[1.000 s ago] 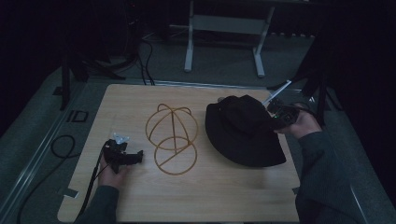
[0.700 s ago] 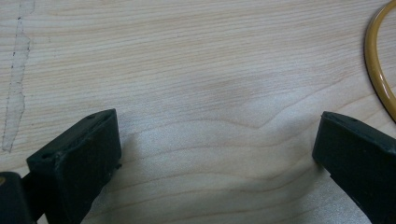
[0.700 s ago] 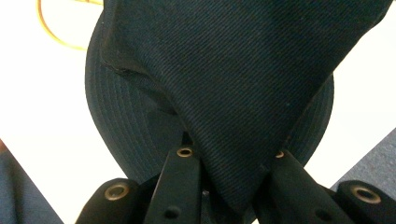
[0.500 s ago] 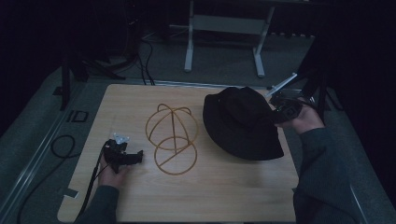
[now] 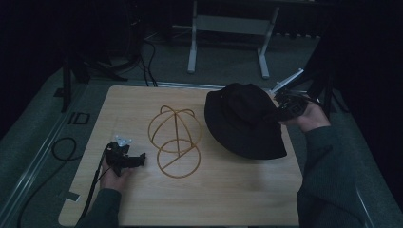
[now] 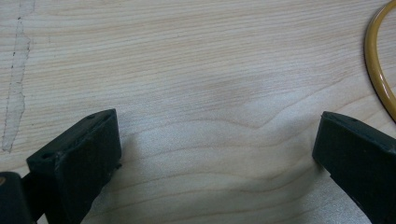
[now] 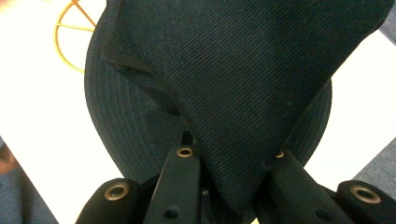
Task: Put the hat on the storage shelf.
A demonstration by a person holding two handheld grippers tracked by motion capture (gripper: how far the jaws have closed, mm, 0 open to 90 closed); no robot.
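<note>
1. Left gripper [image 6: 217, 154] sits low over the table [image 6: 196, 70], jaws pointing across the wood.
2. Jaws stand wide apart, one at lower left, one at lower right. Nothing between them, just bare wood.
3. Left jaw shows two small holes on its top edge; its tip looks to rest on or just above the surface, can't tell which.
4. Table is pale wood with wavy grain. A long grey scuff [image 6: 16, 79] runs down the far left edge.
5. Yellow ring [image 6: 376, 70] curves in at the right edge, lying on the wood, just above the right jaw and apart from it.
</note>
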